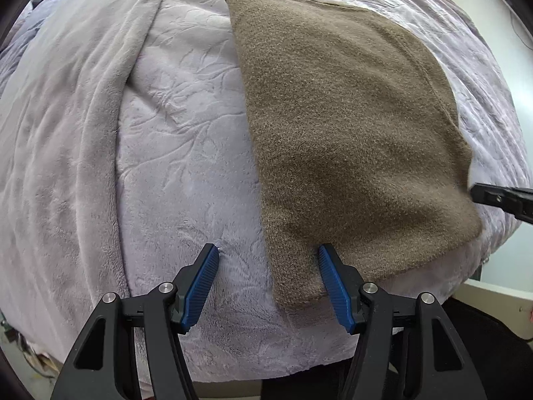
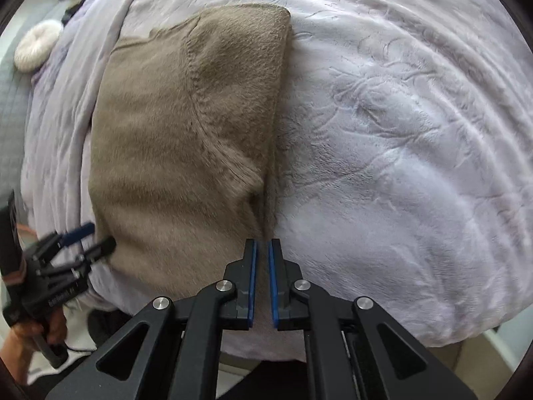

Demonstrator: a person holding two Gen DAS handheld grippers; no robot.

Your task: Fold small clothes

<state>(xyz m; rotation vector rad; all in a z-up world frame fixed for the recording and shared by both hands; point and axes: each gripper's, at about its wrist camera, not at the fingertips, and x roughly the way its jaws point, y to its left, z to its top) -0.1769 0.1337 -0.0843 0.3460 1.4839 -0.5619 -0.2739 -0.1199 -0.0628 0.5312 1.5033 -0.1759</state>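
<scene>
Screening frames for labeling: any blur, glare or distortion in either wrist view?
Left wrist: sharp, heavy fisheye bulge, no glare, brown garment evenly lit. Right wrist: garment's weave smeared by motion blur, left gripper blurred at the edge, blanket bright but not blown out.

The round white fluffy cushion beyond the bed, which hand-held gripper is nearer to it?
Left. The left hand-held gripper is at the brown knitted garment's cushion-side edge; the right hand-held gripper is at the opposite edge, farther from the cushion.

L tongs (image 1: pixel 268 255) open, pointing down; R tongs (image 2: pixel 262 250) nearly shut.
</scene>
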